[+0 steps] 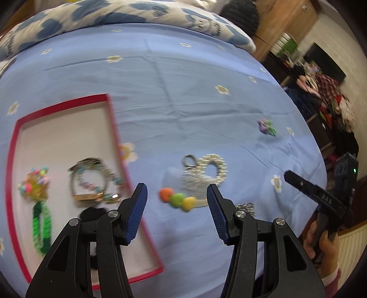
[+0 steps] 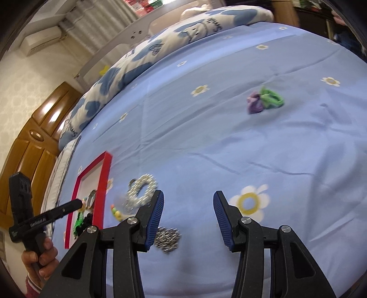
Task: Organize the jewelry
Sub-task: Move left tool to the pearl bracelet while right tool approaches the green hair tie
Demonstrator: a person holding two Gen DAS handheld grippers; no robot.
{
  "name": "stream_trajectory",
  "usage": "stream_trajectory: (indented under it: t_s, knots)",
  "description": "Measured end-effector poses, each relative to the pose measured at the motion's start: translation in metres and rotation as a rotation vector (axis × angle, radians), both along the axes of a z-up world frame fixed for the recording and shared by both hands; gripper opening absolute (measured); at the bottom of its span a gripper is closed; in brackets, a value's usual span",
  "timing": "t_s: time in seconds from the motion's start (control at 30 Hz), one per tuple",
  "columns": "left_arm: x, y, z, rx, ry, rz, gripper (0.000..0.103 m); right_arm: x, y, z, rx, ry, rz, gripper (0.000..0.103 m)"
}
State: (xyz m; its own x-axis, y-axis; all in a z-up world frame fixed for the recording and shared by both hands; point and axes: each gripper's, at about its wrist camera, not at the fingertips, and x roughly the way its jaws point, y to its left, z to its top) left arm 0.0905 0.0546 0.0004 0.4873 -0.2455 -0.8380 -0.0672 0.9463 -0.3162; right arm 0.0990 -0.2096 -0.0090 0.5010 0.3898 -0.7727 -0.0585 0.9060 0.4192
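Observation:
A red-rimmed white box (image 1: 112, 119) lies on the blue bedsheet and holds a colourful bead cluster (image 1: 36, 183), a green braided band (image 1: 42, 227), a gold bangle with beads (image 1: 91, 183) and a black item (image 1: 91, 213). Right of the box lie a pearl heart piece (image 1: 212, 168), a small ring (image 1: 189, 160), a silver chain (image 1: 246, 207) and a string with orange, green and yellow beads (image 1: 176, 198). My left gripper (image 1: 176, 212) hovers open over those beads, empty. My right gripper (image 2: 189, 220) is open and empty above the sheet, with the silver chain (image 2: 167, 238) by its left finger. A purple and green hair tie (image 2: 263, 99) lies far off.
A folded blue-and-white quilt (image 1: 114, 16) lines the far side of the bed. A wooden wardrobe (image 2: 29, 146) stands at the left in the right wrist view. Shelves with clothes (image 1: 328, 103) stand beyond the bed's right edge. A hand (image 1: 325, 247) holds the other gripper's handle.

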Motion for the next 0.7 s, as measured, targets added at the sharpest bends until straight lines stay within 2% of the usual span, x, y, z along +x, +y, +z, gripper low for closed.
stream_trajectory:
  t_s: [0.23, 0.5, 0.7]
  knots:
    - [0.02, -0.042, 0.0, 0.011, 0.002, -0.092, 0.053, 0.01, -0.033, -0.002, -0.016, -0.002, -0.058, 0.048]
    - [0.038, -0.08, -0.015, 0.035, 0.03, -0.185, 0.053, 0.014, -0.06, -0.011, -0.044, 0.02, -0.096, 0.048]
    - [0.052, -0.094, -0.029, 0.052, 0.055, -0.216, 0.052, 0.042, -0.072, -0.007, -0.083, -0.016, -0.105, 0.048]
